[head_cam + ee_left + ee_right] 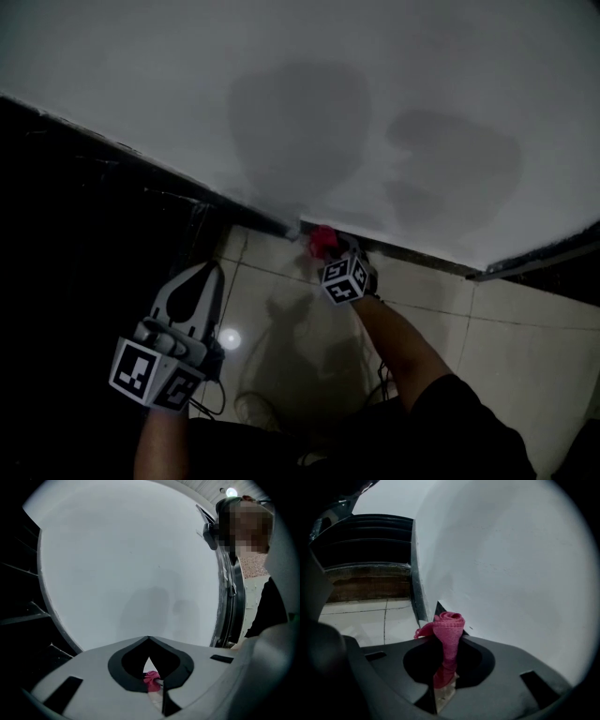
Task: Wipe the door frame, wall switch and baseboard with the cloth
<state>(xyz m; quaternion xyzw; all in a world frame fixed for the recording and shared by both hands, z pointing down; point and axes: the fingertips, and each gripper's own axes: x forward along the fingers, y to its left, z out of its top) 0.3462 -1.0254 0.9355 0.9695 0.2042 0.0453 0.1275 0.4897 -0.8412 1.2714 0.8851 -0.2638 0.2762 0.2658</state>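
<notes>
Right gripper view alone shows cloth (447, 634) clamped.

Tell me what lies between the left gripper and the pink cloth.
Only bare floor tile, seen in the head view. The left gripper hangs apart from the cloth, which the right gripper holds at the baseboard.

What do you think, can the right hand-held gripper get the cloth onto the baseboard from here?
Probably yes: the right hand-held gripper clamps the pink cloth close beside the dark baseboard, and nothing shows between them.
</notes>
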